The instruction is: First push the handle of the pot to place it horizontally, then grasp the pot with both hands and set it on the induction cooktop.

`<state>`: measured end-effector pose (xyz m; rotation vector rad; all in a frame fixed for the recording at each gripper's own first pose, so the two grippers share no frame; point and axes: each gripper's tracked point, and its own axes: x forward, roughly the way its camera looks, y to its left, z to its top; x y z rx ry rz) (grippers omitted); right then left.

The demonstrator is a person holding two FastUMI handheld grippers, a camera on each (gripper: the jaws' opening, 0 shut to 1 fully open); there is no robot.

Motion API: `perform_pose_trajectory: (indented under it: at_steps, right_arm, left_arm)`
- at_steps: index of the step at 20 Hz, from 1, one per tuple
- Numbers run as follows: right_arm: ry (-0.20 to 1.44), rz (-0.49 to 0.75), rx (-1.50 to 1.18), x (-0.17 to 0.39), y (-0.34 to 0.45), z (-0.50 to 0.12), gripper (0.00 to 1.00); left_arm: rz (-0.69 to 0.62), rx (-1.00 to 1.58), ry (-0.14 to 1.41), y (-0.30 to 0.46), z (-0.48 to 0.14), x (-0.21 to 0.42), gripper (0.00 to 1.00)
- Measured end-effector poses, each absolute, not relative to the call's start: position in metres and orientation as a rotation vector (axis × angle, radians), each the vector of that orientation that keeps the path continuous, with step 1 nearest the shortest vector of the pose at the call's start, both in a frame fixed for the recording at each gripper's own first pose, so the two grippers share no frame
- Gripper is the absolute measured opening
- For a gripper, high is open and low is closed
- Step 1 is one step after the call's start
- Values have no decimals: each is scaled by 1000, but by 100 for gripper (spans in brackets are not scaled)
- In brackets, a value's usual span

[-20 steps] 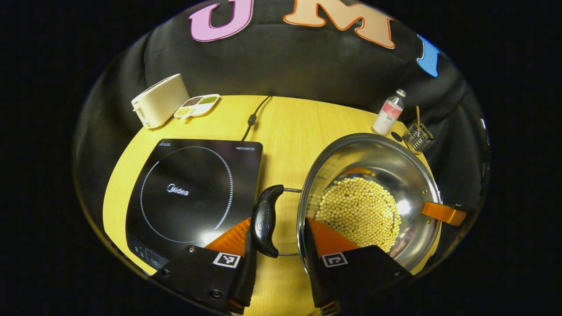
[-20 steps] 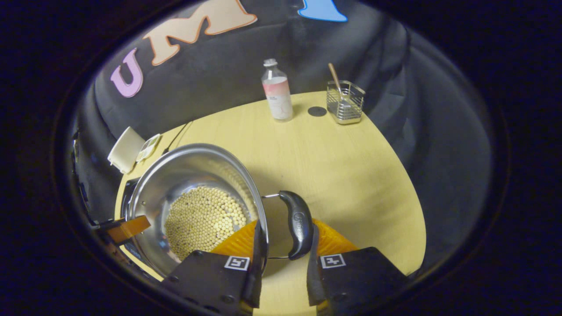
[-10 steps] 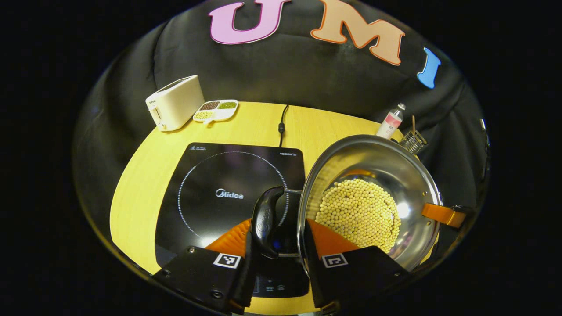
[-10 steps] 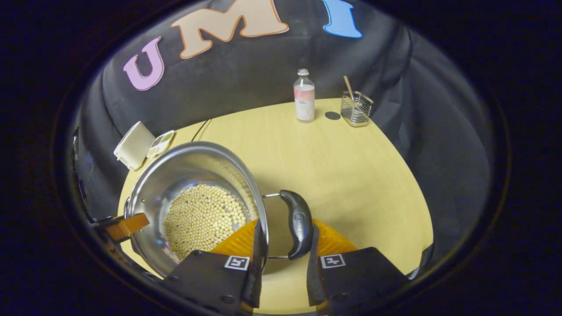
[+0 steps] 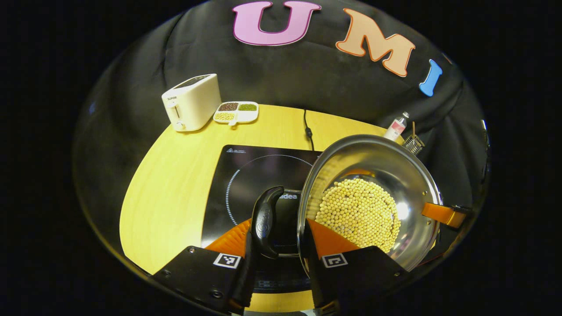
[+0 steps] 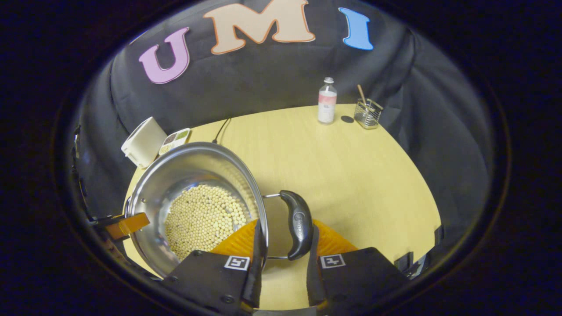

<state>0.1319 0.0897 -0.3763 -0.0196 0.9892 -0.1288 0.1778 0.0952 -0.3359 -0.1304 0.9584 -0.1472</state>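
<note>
Both grippers, left gripper (image 5: 275, 239) and right gripper (image 6: 283, 241), are clamped tight, each on a black side handle (image 5: 264, 221) of the steel pot (image 5: 373, 153), one finger inside the rim. It's full of soybeans (image 5: 358, 213) and hangs over the induction cooktop's (image 5: 246, 175) right edge.

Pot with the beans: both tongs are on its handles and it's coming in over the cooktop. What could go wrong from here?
1. The pot is open and loaded with beans; any tilt between the left tongs and right tongs could spill them.
2. Each grip is on a narrow side handle, so the pot might swing or slip.
3. It hangs over the right part of the cooktop, off the ring; lowered here, it would probably sit off-centre.
</note>
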Motion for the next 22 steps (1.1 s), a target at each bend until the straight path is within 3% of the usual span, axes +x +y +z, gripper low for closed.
perform_pose_trajectory:
  at_steps: [5,6,7,10,11,12,13,14,17,18,19,22]
  right_arm:
    - [1001,-92,-21,141,128,-390,43]
    - [1009,-79,-14,145,134,-395,37]
    - [1022,-69,-5,147,142,-400,43]
    - [1037,-35,5,157,161,-411,43]
    - [1038,-22,14,160,168,-415,37]
    - [1043,-15,27,163,175,-419,43]
    - [1052,-12,37,163,182,-425,43]
    - [1059,-14,41,164,189,-429,37]
    - [1059,-37,18,163,199,-430,37]
    - [1058,-48,10,163,202,-429,43]
    - [1055,-61,2,164,207,-429,37]
    - [1060,-98,-34,159,217,-432,36]
  left_arm:
    - [-116,-128,963,128,-338,184,53]
    - [-104,-125,965,136,-340,187,53]
    - [-92,-120,971,143,-344,189,52]
    - [-63,-110,983,160,-348,196,52]
    - [-54,-103,990,166,-349,197,52]
    - [-45,-95,991,174,-349,200,52]
    - [-41,-84,991,181,-351,203,52]
    - [-44,-73,991,188,-352,208,52]
    - [-73,-78,996,200,-359,215,52]
    - [-82,-88,1000,204,-361,216,52]
    - [-91,-96,1003,207,-363,218,52]
    - [-133,-104,1034,211,-376,221,52]
